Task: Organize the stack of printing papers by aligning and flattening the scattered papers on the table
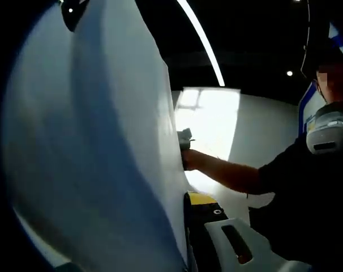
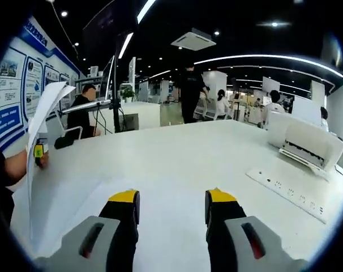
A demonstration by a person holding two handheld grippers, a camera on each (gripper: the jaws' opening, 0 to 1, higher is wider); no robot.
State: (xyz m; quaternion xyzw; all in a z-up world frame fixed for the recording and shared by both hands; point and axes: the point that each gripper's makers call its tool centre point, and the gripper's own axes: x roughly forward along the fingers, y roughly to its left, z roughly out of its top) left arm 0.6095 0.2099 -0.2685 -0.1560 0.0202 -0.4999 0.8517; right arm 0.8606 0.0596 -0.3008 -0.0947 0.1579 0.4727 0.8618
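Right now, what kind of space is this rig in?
Probably an open-plan office or showroom. The right gripper view shows a large white table carrying a printer and a power strip, info boards on the wall, ceiling light strips, and people at desks behind.

We are looking across a broad white table into an open-plan office with a black ceiling, crossed by long strip lights and dotted with small spotlights. A ceiling air unit hangs overhead. On our left a wall carries blue-and-white display panels. A white printer sits on the table at the right, a power strip lying near it. Farther back we see white partitions, a potted plant and several people at desks.
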